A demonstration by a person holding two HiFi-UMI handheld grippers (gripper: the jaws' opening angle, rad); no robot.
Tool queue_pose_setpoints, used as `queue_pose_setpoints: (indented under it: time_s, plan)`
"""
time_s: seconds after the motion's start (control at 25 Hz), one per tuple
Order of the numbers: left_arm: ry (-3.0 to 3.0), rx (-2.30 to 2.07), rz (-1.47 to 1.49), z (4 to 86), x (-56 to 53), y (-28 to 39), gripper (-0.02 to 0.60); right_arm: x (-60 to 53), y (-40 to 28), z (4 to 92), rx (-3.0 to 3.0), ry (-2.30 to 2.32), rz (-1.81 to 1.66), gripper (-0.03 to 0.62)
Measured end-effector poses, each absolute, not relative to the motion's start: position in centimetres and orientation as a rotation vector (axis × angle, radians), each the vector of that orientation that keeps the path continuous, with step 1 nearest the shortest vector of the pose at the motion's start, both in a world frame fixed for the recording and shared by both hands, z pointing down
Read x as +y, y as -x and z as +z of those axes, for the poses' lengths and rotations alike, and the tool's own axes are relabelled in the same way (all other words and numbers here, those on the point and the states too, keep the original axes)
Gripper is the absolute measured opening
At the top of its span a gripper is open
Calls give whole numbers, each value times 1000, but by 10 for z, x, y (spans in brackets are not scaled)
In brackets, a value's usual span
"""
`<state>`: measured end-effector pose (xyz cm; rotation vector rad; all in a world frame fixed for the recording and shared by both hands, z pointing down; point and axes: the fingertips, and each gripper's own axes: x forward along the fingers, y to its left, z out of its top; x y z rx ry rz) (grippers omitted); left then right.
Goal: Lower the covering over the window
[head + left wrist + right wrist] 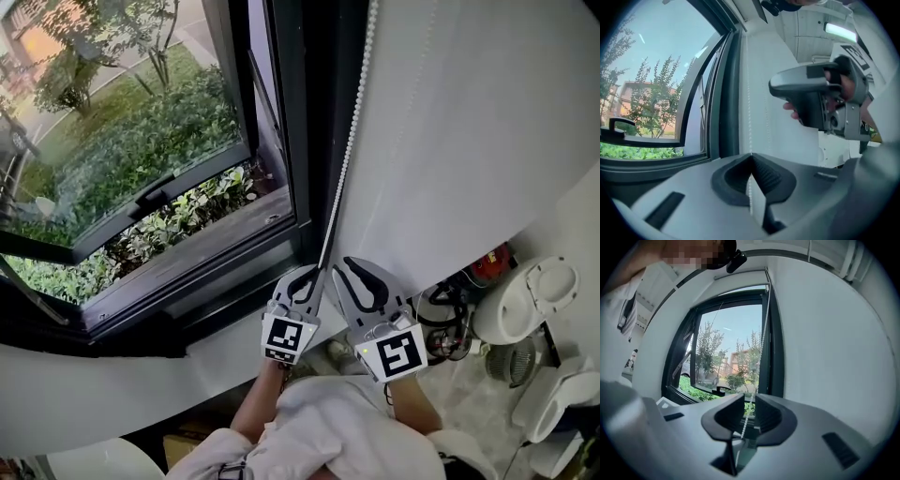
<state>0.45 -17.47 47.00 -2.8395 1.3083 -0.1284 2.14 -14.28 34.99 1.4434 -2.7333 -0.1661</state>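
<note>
A white bead chain (347,159) hangs beside the dark window frame (298,122), along the left edge of the white roller blind (469,122). My left gripper (315,272) is shut on the chain near its lower end; in the left gripper view the chain (749,117) runs down into the closed jaws (750,158). My right gripper (349,264) sits just right of it. Its jaws (749,398) stand slightly apart, with the chain (761,333) hanging loose between them. The right gripper (815,93) also shows in the left gripper view, higher up, held by a hand.
The window sash (141,202) is tilted outward, with a black handle (155,192), over green shrubs. A white sill (94,394) runs below the frame. White appliances (525,300) and a red object (489,262) stand on the floor at the lower right.
</note>
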Motion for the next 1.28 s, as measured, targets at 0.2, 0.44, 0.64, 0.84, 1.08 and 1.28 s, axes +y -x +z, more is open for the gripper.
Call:
queue_pose_setpoints:
  time_s: [0.2,0.44,0.64,0.84,1.08,1.28]
  plan:
    - [2852,1285,-117,468,-161,-4,14,-152,-13,325,-2787,-1436,-202,74]
    - [2866,1272,-100,471,-148,-3,14,-161,-2,308,-2814,-1403,-260,104]
    - [2878,1256,-83,471,-142,-4,14,-163,0,301,-2809,-1420,-291,16]
    - [2889,1250,-83,475,-139,-5,14,-159,1,304,-2835,-1442,-216,-5]
    - [2930,1244,-176,504,-135,-7,14,-159,5,334,-2808,-1412,-138,-5]
    - [2969,1253,-265,534,-130,-7,14,-158,8,364,-2802,-1363,-41,-5]
